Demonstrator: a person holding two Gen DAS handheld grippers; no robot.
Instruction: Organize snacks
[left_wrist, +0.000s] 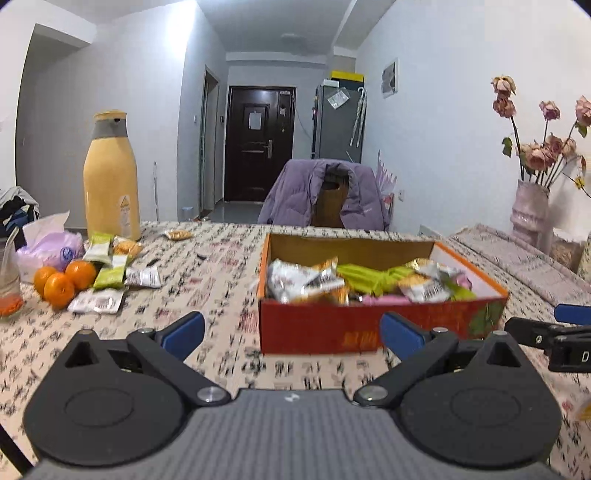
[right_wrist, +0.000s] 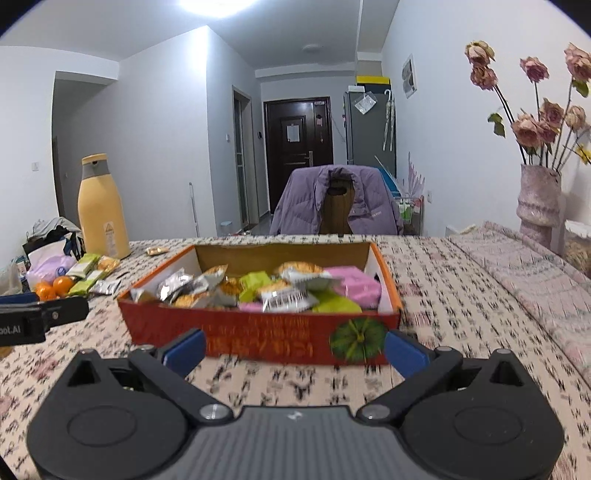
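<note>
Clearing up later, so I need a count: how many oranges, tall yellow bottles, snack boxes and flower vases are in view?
Oranges: 3
Yellow bottle: 1
Snack box: 1
Flower vase: 1
Total: 6

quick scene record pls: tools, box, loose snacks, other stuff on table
left tool: open, empty, above table, short of box
right tool: open, empty, facing box front
box: red, open top, full of snack packets
loose snacks: green and silver packets on table, left of box
stray packet: alone, further back
oranges: three, beside loose snacks
bottle: yellow, upright, behind snacks
vase: far right, with flowers
</note>
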